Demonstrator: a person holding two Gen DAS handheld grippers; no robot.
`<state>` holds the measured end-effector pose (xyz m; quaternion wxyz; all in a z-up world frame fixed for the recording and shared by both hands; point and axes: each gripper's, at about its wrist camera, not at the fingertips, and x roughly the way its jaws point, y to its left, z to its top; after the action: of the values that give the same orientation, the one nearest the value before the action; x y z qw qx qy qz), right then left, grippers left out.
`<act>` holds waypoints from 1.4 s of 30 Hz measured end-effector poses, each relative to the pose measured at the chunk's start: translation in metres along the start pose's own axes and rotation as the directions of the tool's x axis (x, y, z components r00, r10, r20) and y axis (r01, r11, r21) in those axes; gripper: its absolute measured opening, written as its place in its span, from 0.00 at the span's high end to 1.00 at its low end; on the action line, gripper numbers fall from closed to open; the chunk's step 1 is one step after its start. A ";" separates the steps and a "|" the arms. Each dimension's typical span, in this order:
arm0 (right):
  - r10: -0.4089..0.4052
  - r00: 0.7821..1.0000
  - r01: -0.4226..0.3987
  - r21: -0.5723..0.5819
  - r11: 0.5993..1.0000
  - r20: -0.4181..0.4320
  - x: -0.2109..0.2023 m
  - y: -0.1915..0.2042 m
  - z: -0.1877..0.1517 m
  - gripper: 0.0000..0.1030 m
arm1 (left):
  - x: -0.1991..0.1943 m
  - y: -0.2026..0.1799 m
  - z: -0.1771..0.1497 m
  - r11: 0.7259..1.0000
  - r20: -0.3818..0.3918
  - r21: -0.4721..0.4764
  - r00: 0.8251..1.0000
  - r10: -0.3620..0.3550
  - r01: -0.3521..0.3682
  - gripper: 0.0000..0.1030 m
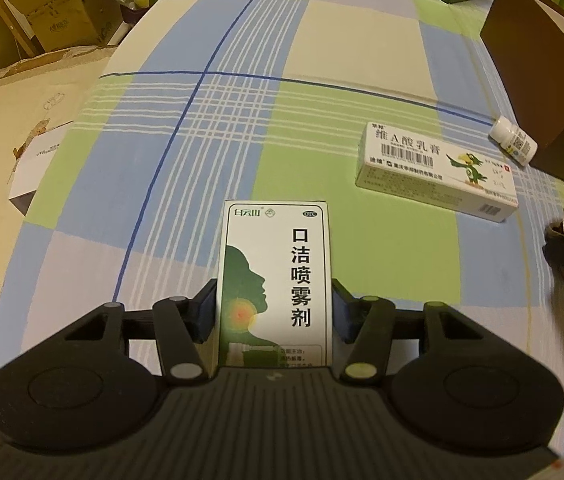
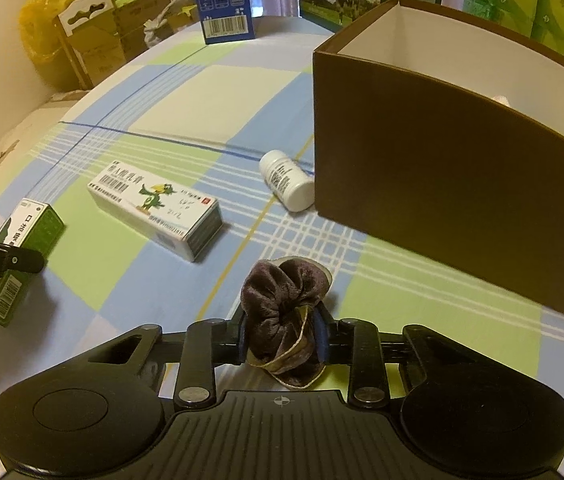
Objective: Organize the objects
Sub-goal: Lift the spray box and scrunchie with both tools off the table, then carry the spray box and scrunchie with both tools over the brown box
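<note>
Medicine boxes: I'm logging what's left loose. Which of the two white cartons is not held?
The long parrot-printed carton, lying flat on the cloth beside the white bottle; the spray carton sits between the left fingers.

Checked cloth [image 1: 322,40]: carton [image 1: 438,168], bottle [image 1: 514,142], box [image 2: 462,184].

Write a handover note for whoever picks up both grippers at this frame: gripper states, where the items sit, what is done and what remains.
Left gripper: shut on the green-and-white spray box, held upright at the plaid cloth.
Right gripper: shut on the brown velvet pouch, just short of the brown open box.
Loose on the cloth: the long ointment carton, lying flat, and the white pill bottle, on its side by the brown box's wall.
Done: both held items picked up; the box's contents are hidden.
Left: probably both held items, then carton and bottle, into the box.
</note>
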<state>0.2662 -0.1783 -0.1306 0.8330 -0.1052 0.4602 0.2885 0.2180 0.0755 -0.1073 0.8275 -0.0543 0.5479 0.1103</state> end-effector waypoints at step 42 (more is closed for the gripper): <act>0.120 0.986 -0.133 0.118 0.984 0.115 -0.111 -0.036 0.006 0.79 | -0.105 -0.109 0.018 0.964 0.184 0.186 0.957 -0.226 0.192 0.50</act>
<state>0.2457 -0.2470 -0.0383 0.8415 -0.0074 0.4376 0.3167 0.2210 -0.0397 -0.0076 0.8879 -0.0313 0.4586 -0.0191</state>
